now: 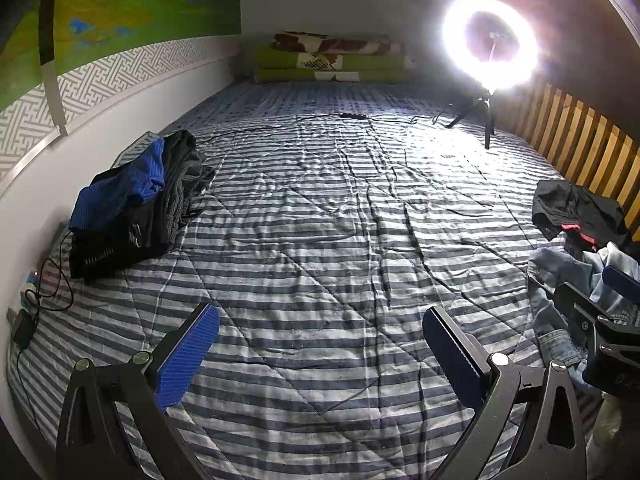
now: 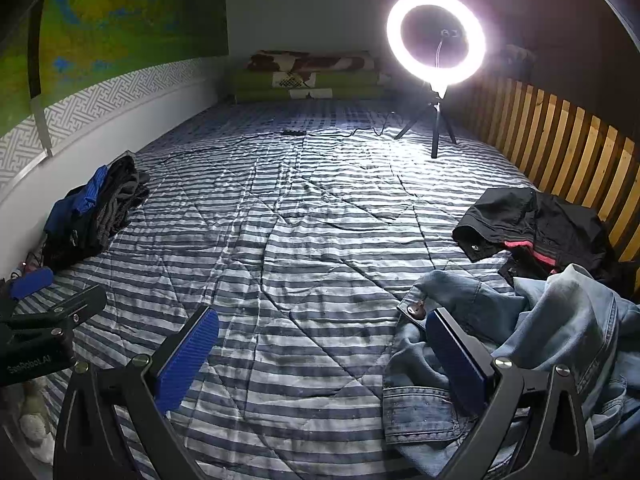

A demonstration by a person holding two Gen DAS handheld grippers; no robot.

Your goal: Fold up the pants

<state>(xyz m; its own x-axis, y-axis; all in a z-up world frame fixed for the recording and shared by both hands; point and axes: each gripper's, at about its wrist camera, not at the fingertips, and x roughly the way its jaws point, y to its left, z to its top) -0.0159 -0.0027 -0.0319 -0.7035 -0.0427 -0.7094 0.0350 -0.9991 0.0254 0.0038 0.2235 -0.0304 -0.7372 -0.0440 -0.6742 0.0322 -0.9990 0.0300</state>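
Two grippers are hovering over the bed, jaws wide apart and gripping nothing: the left gripper (image 1: 320,344) is facing bare quilt (image 1: 320,220), the right gripper (image 2: 322,344) is sitting just beside the jeans (image 2: 520,344), its outer finger against the denim. The jeans are lying crumpled at the quilt's right edge, so I'd say picking is only starting; next they are needing a hold on the waistband and a pull onto open quilt. A ring light (image 2: 436,38) is glaring from the far end.
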